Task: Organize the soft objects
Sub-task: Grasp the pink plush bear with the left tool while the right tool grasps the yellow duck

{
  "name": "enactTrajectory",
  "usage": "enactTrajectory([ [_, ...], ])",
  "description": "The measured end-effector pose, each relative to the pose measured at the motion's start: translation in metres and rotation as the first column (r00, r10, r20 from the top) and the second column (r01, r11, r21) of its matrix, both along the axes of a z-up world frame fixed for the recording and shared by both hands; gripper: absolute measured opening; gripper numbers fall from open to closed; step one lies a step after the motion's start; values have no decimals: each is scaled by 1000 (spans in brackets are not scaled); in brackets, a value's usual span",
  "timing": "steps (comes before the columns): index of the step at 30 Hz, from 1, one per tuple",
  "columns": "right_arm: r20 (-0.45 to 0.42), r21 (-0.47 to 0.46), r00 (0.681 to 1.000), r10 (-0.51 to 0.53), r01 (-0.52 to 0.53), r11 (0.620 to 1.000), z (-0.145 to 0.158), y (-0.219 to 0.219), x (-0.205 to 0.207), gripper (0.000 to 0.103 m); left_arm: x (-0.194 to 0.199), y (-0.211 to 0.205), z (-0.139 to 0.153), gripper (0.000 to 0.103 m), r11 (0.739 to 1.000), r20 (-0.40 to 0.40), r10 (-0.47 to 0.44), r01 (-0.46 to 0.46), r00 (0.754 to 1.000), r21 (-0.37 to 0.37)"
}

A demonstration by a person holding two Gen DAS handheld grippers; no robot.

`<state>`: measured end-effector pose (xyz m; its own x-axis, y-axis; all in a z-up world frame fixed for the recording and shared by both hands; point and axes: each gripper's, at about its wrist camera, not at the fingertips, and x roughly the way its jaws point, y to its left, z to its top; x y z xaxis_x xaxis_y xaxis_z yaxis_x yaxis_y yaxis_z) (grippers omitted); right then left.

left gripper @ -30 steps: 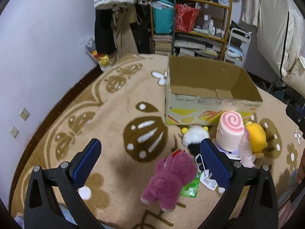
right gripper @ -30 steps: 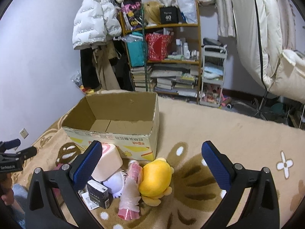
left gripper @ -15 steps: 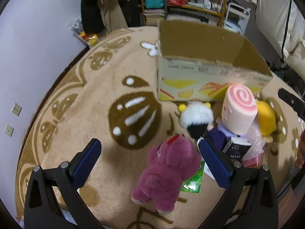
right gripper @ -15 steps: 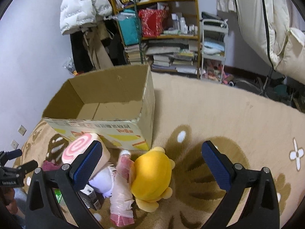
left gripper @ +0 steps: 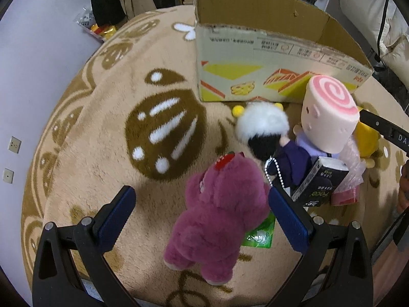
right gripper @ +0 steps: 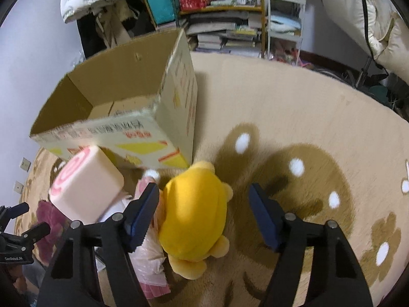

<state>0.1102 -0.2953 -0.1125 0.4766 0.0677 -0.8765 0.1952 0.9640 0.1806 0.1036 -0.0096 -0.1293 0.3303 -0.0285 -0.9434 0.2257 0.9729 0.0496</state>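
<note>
A purple plush bear lies face down on the rug, between the fingers of my open left gripper, nearer the right finger. A yellow plush lies between the fingers of my open right gripper, against the left finger. A pink swirl roll plush stands beside a white-haired doll in purple; the roll also shows in the right wrist view. An open empty cardboard box stands behind the toys, also seen in the right wrist view.
A black carton, a pink plastic-wrapped packet and a green packet lie among the toys. The patterned tan rug covers the floor. Shelves with books stand behind the box. A wall runs along the left.
Both grippers have come down and forward. The purple bear now lies between the left fingers and the yellow plush between the right fingers. The right jaws have narrowed.
</note>
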Motion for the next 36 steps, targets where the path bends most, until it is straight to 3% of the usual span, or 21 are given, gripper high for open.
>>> enactTrajectory([
  [7,-84,20,996,18,-16,1000,-20,3,3,66,2,0,-10,100,1000,-44,-1,1,999,-8],
  [11,-86,67,995,43,-38,997,-23,5,3,47,2,5,-13,79,998,-71,11,-16,997,-67],
  [18,-76,75,995,71,-65,995,-20,14,3,40,2,8,-8,62,994,-38,37,-41,999,-97],
  [22,-50,43,996,75,-73,996,-12,19,-3,39,1,13,-2,44,991,-28,56,-59,998,-119],
  [30,-19,-16,995,97,-98,995,4,29,-13,38,-1,13,0,41,992,-23,56,-59,998,-114],
  [36,-1,-19,996,93,-93,996,11,26,-17,38,-2,15,-2,47,992,-48,70,-75,996,-105],
])
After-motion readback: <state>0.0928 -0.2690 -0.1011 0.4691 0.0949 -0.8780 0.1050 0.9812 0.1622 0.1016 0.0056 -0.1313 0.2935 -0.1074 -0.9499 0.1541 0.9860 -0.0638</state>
